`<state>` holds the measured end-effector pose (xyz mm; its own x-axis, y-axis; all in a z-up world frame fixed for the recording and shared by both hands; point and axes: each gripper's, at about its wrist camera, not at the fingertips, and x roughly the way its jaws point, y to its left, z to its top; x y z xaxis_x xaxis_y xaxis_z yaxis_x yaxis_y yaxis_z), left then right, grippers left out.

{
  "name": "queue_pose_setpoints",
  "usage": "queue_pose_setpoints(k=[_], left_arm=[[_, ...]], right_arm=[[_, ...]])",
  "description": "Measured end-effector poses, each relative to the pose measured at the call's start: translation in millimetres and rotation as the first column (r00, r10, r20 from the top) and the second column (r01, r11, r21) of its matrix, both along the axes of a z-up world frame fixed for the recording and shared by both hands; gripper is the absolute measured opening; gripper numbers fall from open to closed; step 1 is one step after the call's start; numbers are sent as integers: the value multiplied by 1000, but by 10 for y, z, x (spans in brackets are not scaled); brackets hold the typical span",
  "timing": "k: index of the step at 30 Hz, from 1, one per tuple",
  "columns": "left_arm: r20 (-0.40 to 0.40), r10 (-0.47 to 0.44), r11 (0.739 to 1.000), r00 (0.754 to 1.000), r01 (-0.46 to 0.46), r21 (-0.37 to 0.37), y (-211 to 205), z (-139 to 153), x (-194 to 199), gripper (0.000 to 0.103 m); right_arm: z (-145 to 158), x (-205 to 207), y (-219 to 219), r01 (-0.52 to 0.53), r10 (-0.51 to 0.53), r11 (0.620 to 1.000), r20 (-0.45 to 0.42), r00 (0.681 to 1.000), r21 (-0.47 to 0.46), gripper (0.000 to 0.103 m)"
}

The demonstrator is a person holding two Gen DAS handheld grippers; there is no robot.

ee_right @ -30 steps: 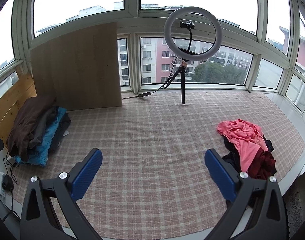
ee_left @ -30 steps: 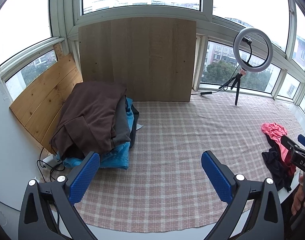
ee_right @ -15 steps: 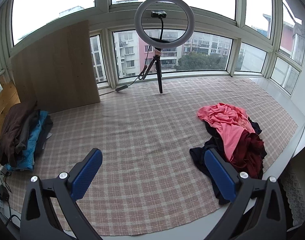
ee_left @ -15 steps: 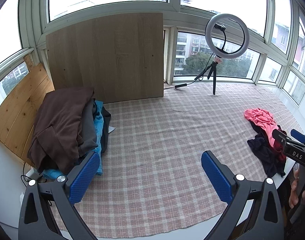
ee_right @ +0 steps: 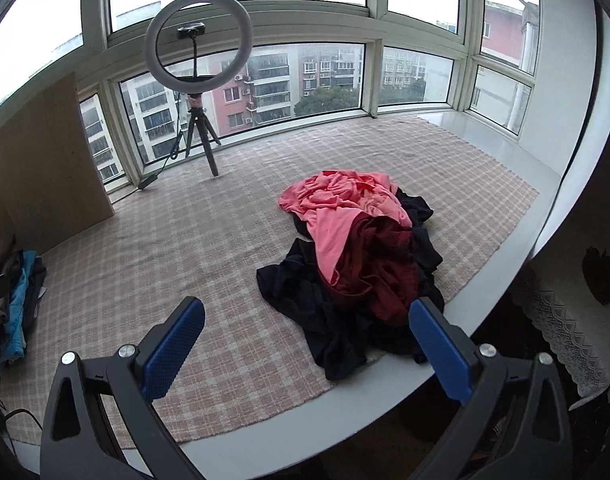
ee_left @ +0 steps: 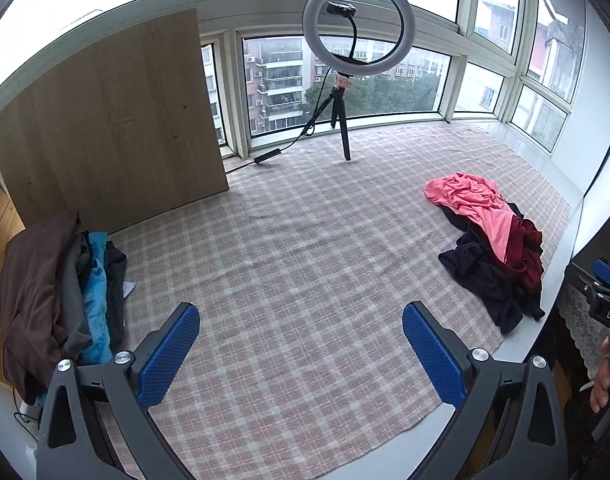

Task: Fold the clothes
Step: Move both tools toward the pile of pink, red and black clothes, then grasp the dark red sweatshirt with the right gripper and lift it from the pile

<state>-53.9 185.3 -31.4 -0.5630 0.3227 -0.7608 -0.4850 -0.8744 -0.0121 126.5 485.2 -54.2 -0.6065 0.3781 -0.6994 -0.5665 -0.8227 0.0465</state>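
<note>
I see my left hand-held gripper [ee_left: 301,354] spread wide and empty over the checked cloth [ee_left: 289,264]. My right hand-held gripper [ee_right: 305,350] is wide too, holding nothing, low in its frame just before the crumpled clothes pile [ee_right: 357,248]. A folded stack [ee_left: 53,292] sits at the left edge.

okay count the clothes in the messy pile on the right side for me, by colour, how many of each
Pink garment: 1
Dark red garment: 1
Black clothing: at least 1; the folds hide whether it is more than one piece
Total: at least 3, all lying on the checked cloth. Both the left tool and the right tool are open and empty.
</note>
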Motion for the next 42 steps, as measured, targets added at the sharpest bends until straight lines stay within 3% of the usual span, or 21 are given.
queue_pose_setpoints(k=[5,6,7,8,11,15,18,20,26,29,32,37,42], left_arm=[[6,-54,999,999,54,-8,484,-13,-114,102],[8,-57,998,998,57,-9,585,-17,-144,102],[14,-57,998,998,57,-9,690,-22,-183,102],[21,-56,998,998,56,-7,796,-26,-224,102],[26,-65,998,998,66,-21,1122,-38,-309,102],[27,-34,993,999,37,-110,1519,-31,-495,102],[29,0,991,1000,4,-130,1656,40,-609,102],[14,21,989,1000,-19,-149,1699,101,-642,102],[-4,72,976,997,-72,-208,1680,140,-665,102],[15,89,972,996,-83,-221,1585,79,-681,102],[25,99,970,995,-91,-226,1479,30,-698,102],[19,74,980,997,-70,-189,1269,94,-706,102],[-24,61,986,998,-64,-155,862,268,-635,102]], right_arm=[[-100,447,759,136,-141,987,-67,988,-82,100],[-138,495,896,149,-156,985,-71,985,-93,97],[-181,530,1028,156,-163,982,-71,984,-104,85],[-243,522,1151,144,-152,983,-62,986,-117,73],[-528,369,1504,84,-87,981,-13,996,-173,56],[-965,-19,1852,-21,34,965,45,998,-261,55],[-1202,-328,2001,-78,102,961,77,992,-264,55],[-1315,-502,2073,-110,136,956,78,988,-270,40],[-1527,-751,2095,-198,234,922,72,970,-334,12],[-1384,-674,2139,-215,233,904,5,972,-370,7],[-978,-532,2284,-212,178,905,-125,976,-369,6],[-209,-438,2394,-170,105,942,-226,968,-290,5],[477,-269,2232,-144,75,966,-305,950,-213,4]])
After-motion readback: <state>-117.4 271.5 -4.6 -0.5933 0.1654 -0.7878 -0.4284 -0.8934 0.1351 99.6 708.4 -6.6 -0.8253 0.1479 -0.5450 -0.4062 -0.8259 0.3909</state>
